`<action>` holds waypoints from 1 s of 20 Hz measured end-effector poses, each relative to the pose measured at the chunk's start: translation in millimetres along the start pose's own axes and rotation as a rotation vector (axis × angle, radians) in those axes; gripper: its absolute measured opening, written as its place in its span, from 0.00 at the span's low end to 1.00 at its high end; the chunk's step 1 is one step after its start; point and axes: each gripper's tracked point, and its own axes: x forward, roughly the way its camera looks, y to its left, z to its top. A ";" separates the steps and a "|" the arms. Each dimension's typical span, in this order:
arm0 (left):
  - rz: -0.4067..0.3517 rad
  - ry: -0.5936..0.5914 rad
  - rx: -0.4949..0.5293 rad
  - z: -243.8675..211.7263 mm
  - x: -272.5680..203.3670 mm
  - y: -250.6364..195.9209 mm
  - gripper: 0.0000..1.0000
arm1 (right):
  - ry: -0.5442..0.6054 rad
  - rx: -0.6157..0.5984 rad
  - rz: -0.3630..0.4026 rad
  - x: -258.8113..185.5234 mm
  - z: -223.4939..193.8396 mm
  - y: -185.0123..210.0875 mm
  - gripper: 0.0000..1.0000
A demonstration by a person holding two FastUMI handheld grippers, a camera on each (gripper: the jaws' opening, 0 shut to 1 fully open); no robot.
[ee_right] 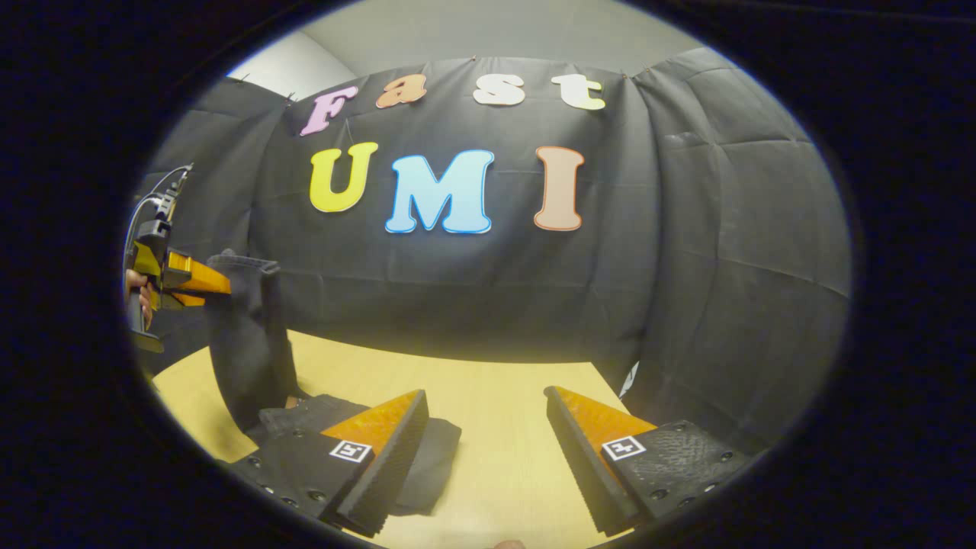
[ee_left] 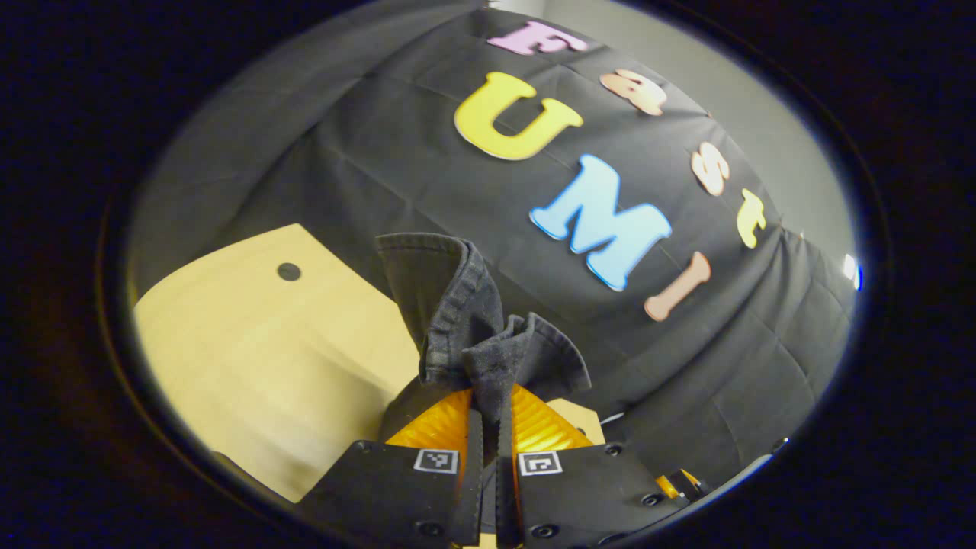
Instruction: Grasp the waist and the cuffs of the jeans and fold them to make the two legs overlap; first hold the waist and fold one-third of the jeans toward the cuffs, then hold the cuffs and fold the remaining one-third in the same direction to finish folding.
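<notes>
The left claw [ee_left: 489, 427] has two orange ribbed fingers [ee_left: 438, 427] set in black plates, each plate carrying a small black-and-white square marker and dark round screws. The right claw [ee_right: 488, 427] has wedge-shaped orange fingers [ee_right: 381, 419] with black toothed inner faces, the same markers and screws. Seen from the right gripper view, the left claw carries grey cables on top.

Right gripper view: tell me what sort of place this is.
Probably a recording booth, not a home: black cloth wall, a bare wooden table, and the left tool lifting dark jeans while the right tool hangs open.
</notes>
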 end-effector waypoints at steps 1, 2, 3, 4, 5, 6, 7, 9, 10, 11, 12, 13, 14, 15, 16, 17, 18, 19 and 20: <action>-0.011 0.037 0.033 -24.6 6.8 -21.6 0.15 | 0.003 0.002 0.006 1.3 -1.4 -2.9 0.93; -0.015 0.073 0.070 -53.5 10.4 -38.5 0.15 | 0.007 0.001 0.012 2.4 -3.5 -6.4 0.93; -0.013 0.109 0.105 -79.2 15.7 -51.5 0.15 | 0.008 0.000 0.017 3.3 -5.7 -10.1 0.93; -0.008 0.142 0.135 -101.4 21.5 -59.6 0.15 | 0.012 0.001 0.024 3.9 -7.8 -13.4 0.94; -0.002 0.170 0.164 -123.0 26.1 -67.9 0.15 | 0.016 0.006 0.032 3.9 -9.8 -15.5 0.93; 0.007 0.202 0.197 -147.2 34.7 -74.7 0.15 | 0.021 0.011 0.039 3.6 -12.5 -17.6 0.93; 0.025 0.237 0.231 -173.8 37.3 -77.7 0.15 | 0.028 0.015 0.047 2.9 -16.5 -18.4 0.93; 0.057 0.304 0.304 -227.9 49.0 -78.3 0.15 | 0.036 0.014 0.064 2.1 -21.8 -20.2 0.93; 0.074 0.325 0.334 -252.3 53.4 -77.5 0.15 | 0.042 0.012 0.072 1.2 -24.6 -22.2 0.93; 0.088 0.339 0.364 -271.4 59.6 -76.7 0.15 | 0.047 0.012 0.078 1.1 -27.2 -23.1 0.93; 0.102 0.344 0.397 -287.9 63.7 -74.6 0.16 | 0.052 0.013 0.087 0.2 -29.4 -24.3 0.93; 0.117 0.351 0.432 -302.6 66.5 -71.0 0.15 | 0.056 0.012 0.091 -0.4 -32.3 -25.6 0.93; 0.137 0.357 0.465 -319.3 65.7 -68.4 0.15 | 0.059 0.009 0.096 -0.6 -34.4 -27.6 0.93; 0.151 0.360 0.499 -332.4 67.0 -66.1 0.15 | 0.061 0.007 0.099 -1.2 -36.1 -29.6 0.93; 0.162 0.353 0.533 -343.5 68.6 -64.5 0.15 | 0.063 0.006 0.103 -1.7 -37.8 -31.6 0.93; 0.147 0.358 0.551 -353.2 68.4 -65.4 0.18 | 0.065 0.007 0.106 -2.2 -39.2 -33.4 0.93; 0.150 0.361 0.564 -360.6 64.0 -64.8 0.19 | 0.068 0.007 0.108 -2.8 -40.3 -36.0 0.93; 0.144 0.364 0.567 -366.1 59.4 -65.8 0.33 | 0.071 0.007 0.111 -3.0 -41.6 -37.1 0.93; 0.139 0.365 0.559 -371.0 59.2 -66.2 0.32 | 0.072 0.008 0.112 -3.9 -41.4 -39.3 0.93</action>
